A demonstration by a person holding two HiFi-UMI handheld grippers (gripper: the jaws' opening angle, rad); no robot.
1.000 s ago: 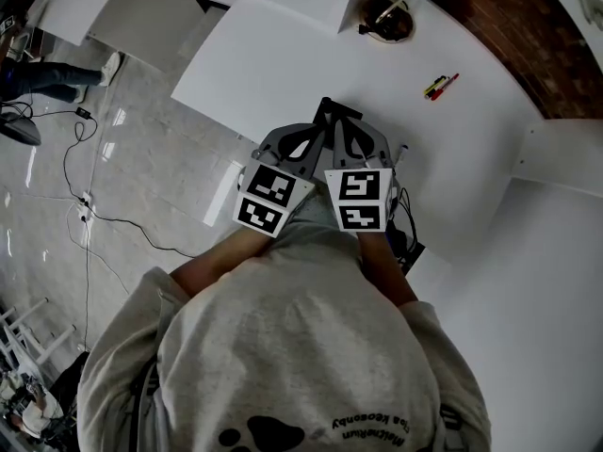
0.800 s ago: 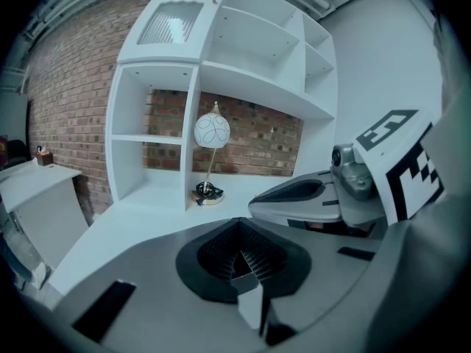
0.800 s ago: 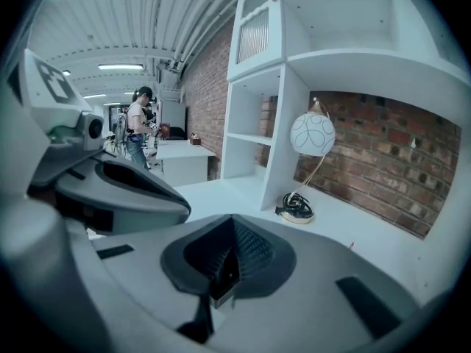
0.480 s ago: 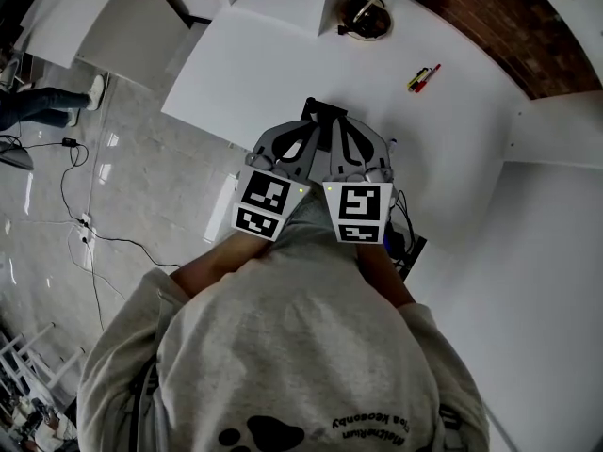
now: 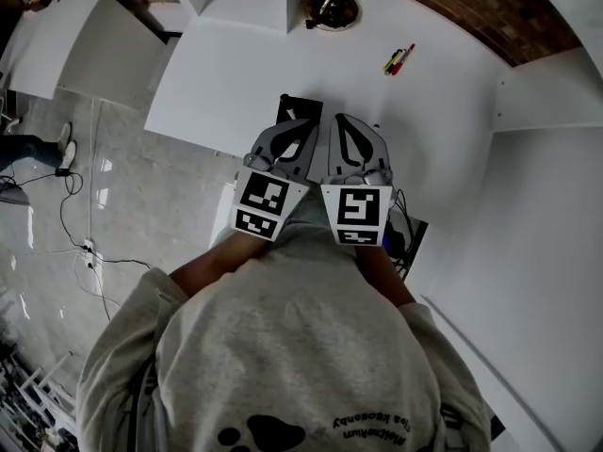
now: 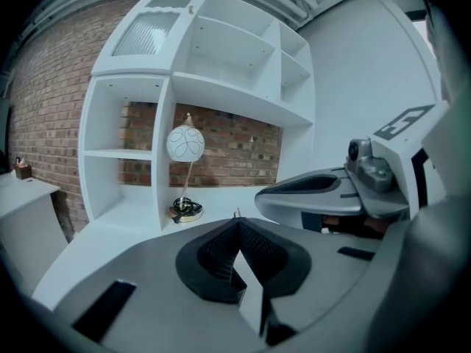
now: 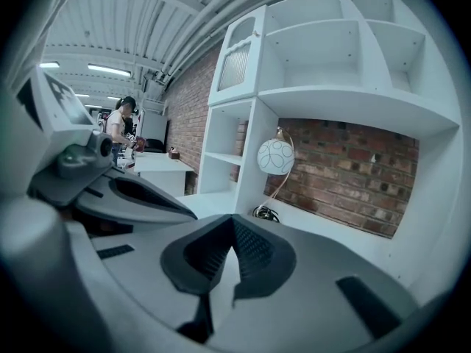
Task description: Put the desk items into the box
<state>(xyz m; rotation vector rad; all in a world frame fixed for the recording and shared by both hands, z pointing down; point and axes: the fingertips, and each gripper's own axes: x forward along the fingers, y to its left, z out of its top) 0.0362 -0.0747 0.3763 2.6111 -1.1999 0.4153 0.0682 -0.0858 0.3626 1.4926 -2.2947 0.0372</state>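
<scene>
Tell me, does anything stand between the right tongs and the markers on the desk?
Nothing visible does: only bare desk lies between the right tongs and the markers. The lamp base stands aside, further left.

A person in a grey sweatshirt [image 5: 292, 347] holds the left tongs [image 5: 301, 126] and the right tongs [image 5: 345, 126] side by side over the white table [image 5: 226, 73]. Two markers [image 5: 397, 59], yellow and red, lie farther back. Cables [image 5: 77, 205] trail across the floor [image 5: 141, 215].
</scene>
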